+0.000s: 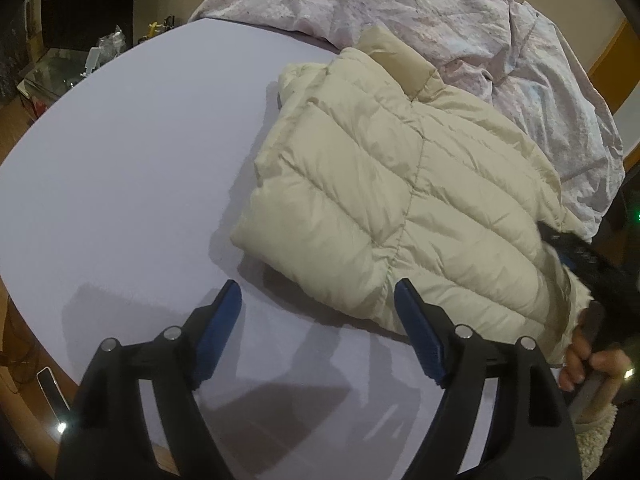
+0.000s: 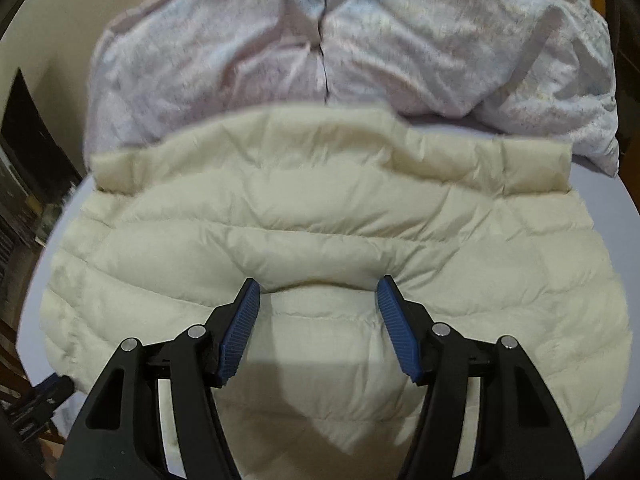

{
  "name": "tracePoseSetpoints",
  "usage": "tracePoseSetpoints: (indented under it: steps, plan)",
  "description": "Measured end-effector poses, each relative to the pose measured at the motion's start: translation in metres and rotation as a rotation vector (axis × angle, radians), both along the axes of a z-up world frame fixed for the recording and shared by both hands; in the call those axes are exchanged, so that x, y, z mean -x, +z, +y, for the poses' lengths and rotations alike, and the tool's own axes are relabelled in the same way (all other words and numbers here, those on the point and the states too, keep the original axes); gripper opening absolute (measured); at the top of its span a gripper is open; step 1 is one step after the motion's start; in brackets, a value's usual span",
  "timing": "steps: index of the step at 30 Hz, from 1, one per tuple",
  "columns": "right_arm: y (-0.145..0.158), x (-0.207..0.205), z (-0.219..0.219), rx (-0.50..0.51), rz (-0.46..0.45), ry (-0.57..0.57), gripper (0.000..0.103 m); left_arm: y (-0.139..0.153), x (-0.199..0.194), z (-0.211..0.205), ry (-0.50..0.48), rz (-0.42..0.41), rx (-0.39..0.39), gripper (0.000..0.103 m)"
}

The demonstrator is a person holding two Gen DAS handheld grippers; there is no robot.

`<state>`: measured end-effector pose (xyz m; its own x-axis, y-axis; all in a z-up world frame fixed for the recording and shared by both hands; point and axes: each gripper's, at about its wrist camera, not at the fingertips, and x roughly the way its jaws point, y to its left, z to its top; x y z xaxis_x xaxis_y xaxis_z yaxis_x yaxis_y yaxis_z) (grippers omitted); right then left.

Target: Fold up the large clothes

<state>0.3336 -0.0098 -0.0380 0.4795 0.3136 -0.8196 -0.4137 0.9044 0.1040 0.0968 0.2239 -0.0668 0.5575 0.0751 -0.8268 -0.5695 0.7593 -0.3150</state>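
My left hand-held gripper (image 1: 318,308) is spread wide and holds nothing; its blue pads (image 1: 218,336) hang over bare tabletop (image 1: 140,152), just short of the near edge of the cream puffer jacket (image 1: 392,184). The jacket lies folded on the pale round tabletop, toward its far right side, collar end pointing away from me. Beyond it a crumpled pale patterned cloth (image 1: 420,12) is heaped at the tabletop's far edge, touching the collar area.

My right hand-held gripper (image 2: 318,308) is also spread, nothing pinched between its pads (image 2: 240,336). It sits directly over the puffer jacket (image 2: 320,216), whose quilted panels fill the space between and around the jaws; whether the tips touch the fabric I cannot tell. The patterned cloth (image 2: 360,48) lies behind the jacket.

In the left wrist view, my right hand (image 1: 588,360) shows at the right edge, beside the jacket's near corner.
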Motion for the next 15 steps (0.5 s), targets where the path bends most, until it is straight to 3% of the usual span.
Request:
tracePoseSetpoints:
  steps: [6,15]
  plan:
    - [-0.026,-0.02,0.01,0.036,0.033,-0.04,0.066,-0.002,-0.005,-0.006,-0.018,-0.013,0.027,0.079]
    - [-0.035,-0.017,0.012,0.049,-0.024,-0.04,0.066,0.003,-0.024,-0.008,-0.028,-0.048,0.055,0.079]
